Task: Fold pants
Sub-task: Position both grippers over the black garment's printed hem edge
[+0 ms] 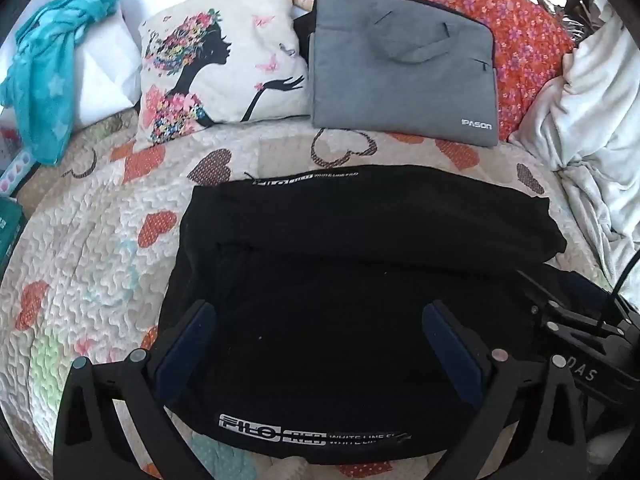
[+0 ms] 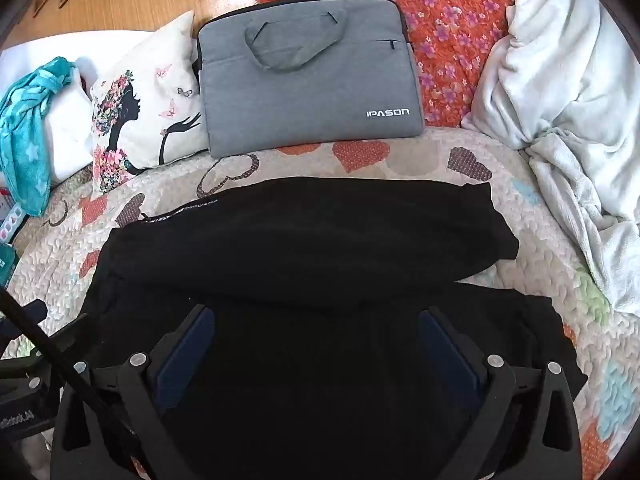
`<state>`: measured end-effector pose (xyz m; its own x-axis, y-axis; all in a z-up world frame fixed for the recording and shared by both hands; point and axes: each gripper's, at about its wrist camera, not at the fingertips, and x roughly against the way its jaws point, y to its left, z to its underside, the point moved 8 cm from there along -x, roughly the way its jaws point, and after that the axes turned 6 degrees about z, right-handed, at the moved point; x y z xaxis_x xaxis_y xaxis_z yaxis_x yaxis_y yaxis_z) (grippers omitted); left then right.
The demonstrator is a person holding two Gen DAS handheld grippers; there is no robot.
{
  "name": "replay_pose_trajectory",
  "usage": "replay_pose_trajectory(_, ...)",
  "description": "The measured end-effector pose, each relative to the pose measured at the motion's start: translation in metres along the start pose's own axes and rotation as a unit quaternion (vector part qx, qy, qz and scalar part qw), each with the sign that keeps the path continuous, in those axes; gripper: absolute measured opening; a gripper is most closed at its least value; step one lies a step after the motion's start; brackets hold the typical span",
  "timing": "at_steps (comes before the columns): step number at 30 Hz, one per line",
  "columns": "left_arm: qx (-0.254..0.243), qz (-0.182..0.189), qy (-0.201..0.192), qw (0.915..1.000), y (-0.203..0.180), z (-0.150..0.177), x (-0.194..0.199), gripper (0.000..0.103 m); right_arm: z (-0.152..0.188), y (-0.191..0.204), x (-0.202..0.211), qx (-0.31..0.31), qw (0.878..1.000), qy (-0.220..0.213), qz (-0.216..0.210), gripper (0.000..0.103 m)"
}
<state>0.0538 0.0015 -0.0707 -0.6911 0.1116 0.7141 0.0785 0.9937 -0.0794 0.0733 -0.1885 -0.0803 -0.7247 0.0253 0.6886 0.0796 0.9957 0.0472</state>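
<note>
**Pants lie partly folded, both grippers spread wide above them**

Starting at my left: the teal towel (image 1: 44,68) and the printed pillow (image 1: 224,64) sit well back against the headboard, clear of my work. My left gripper (image 1: 320,344) hangs over the near part of the black pants (image 1: 360,240), its jaws wide apart and gripping nothing; the cloth just shows between them. The pants lie across the middle of the heart-patterned quilt (image 1: 100,248), with one layer already doubled over along the far side and a logo band along the near edge. My right gripper (image 2: 316,344) is likewise spread wide and empty over the same garment, just beside the left one.

I judge the fold is midway: the next move probably calls for pinching the near edge with both grippers and carrying it over evenly.

The grey laptop bag (image 2: 308,80) stands near the far edge, so I have little room there. Bare quilt opens to the left; the rumpled white blanket (image 2: 560,100) crowds the right.
</note>
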Motion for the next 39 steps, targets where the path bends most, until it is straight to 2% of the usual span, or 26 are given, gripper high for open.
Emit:
replay_pose_trajectory(1, 0.015, 0.015, 0.013, 0.9997, 0.008, 0.0, -0.004, 0.103, -0.001, 0.0, 0.0, 0.0, 1.0, 0.0, -0.001, 0.103)
replay_pose_trajectory(4, 0.01, 0.006, 0.007, 0.9999, 0.012, 0.006, -0.002, 0.103, -0.004, 0.001, 0.001, 0.0, 1.0, 0.001, -0.002, 0.103)
replay_pose_trajectory(6, 0.007, 0.001, 0.023, 0.9997, 0.01, 0.0, -0.002, 0.103, -0.006, 0.002, 0.002, 0.0, 1.0, 0.001, -0.002, 0.103)
replay_pose_trajectory(7, 0.006, 0.001, 0.024, 0.9997, 0.01, 0.0, -0.003, 0.103, 0.004, -0.001, -0.001, -0.002, 1.0, 0.002, -0.002, 0.103)
replay_pose_trajectory(10, 0.005, -0.002, 0.03, 0.9995, 0.01, 0.001, -0.004, 0.103, 0.005, -0.004, -0.005, -0.004, 1.0, 0.005, 0.0, 0.103)
replay_pose_trajectory(31, 0.009, 0.0, 0.049, 0.9988, 0.013, 0.009, -0.014, 0.103, 0.009, -0.005, -0.006, -0.028, 0.999, 0.025, -0.007, 0.103)
replay_pose_trajectory(39, 0.034, 0.018, 0.099, 0.9943, 0.018, 0.021, -0.033, 0.103, 0.011, -0.01, -0.01, -0.032, 0.999, 0.036, 0.0, 0.103)
